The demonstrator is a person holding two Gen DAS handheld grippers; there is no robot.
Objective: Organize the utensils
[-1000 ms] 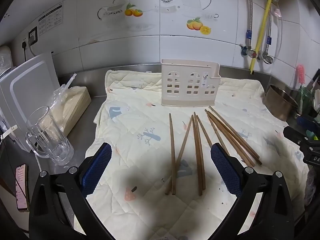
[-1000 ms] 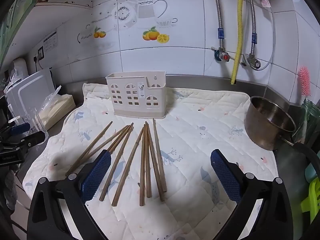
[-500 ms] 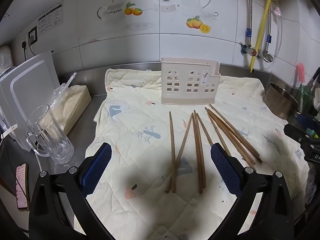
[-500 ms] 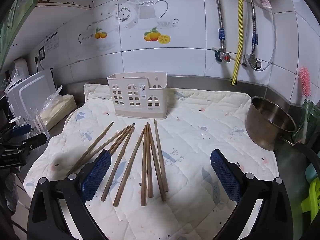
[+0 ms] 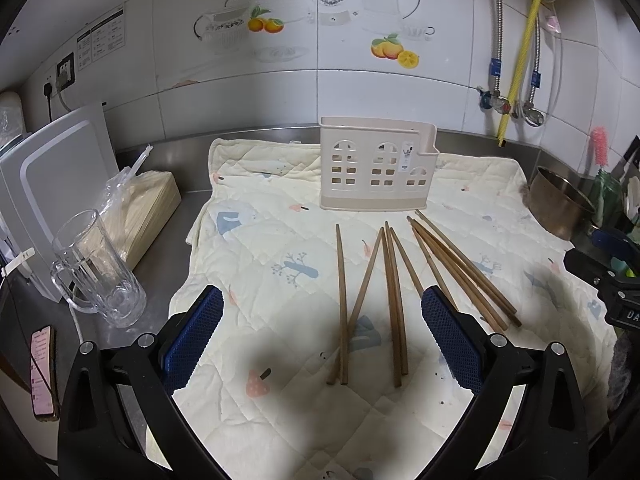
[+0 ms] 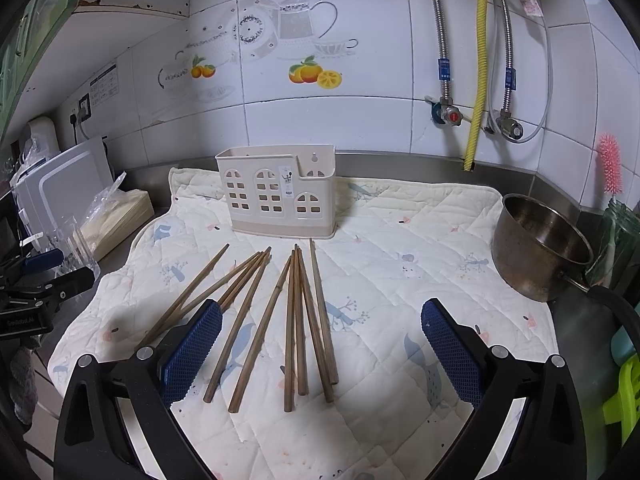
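Note:
Several brown wooden chopsticks (image 5: 394,292) lie fanned out on a cream quilted cloth (image 5: 272,248), in front of a beige plastic utensil holder (image 5: 376,168) with window cut-outs that stands upright. They also show in the right wrist view: chopsticks (image 6: 296,320), holder (image 6: 276,196), cloth (image 6: 400,272). My left gripper (image 5: 320,340) is open and empty, hovering above the near ends of the chopsticks. My right gripper (image 6: 320,344) is open and empty, also above the near ends.
A glass mug (image 5: 96,268), a bagged pale block (image 5: 148,204), a white board (image 5: 60,184) and a phone (image 5: 42,372) are at the left. A steel pot (image 6: 540,244) and pink brush (image 6: 610,164) stand at the right. Pipes and valves (image 6: 476,112) are on the tiled wall.
Both grippers have eased slightly back and down; the scene shifts a little in each view. The chopsticks and holder have not moved. Both grippers stay open.

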